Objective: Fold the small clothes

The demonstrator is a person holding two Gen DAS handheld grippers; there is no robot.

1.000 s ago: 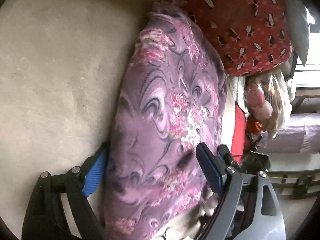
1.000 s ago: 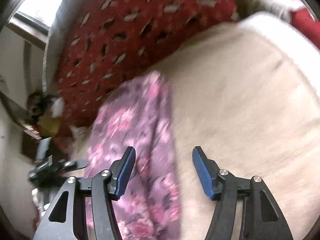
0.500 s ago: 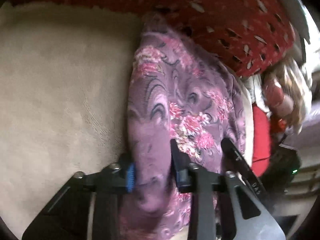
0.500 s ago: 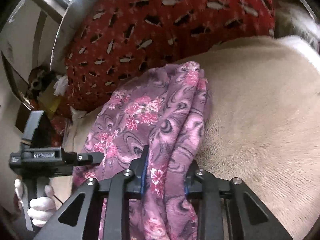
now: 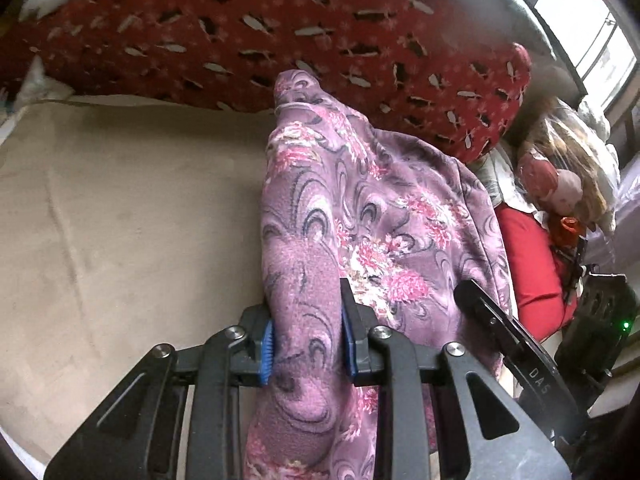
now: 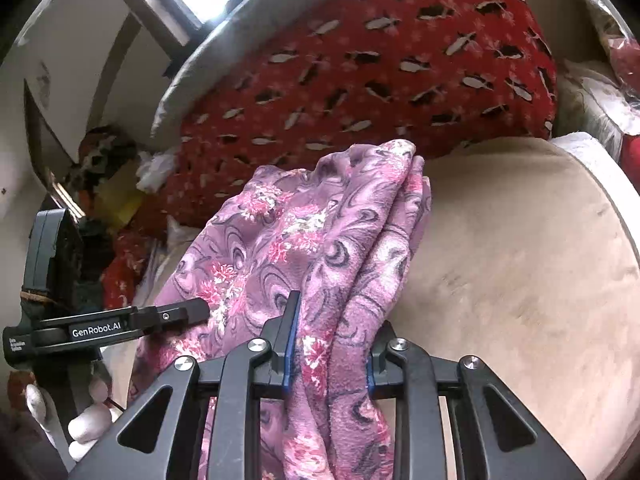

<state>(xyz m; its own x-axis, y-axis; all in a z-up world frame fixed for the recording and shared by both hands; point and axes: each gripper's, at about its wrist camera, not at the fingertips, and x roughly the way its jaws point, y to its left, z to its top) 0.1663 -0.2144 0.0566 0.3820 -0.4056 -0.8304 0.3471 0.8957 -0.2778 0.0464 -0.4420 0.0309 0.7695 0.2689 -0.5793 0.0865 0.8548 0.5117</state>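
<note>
the beige mat (image 5: 120,208) lies bare and open beside the cloth (image 5: 360,216), giving room to lay a fold; a red pillow (image 5: 280,32) crowds the far edge, clutter the side. the cloth is gathered thick in the left gripper (image 5: 307,338) and the right gripper (image 6: 330,356), both clamped narrow on it. slippage or an uneven, bunched fold is judged likely.
</note>
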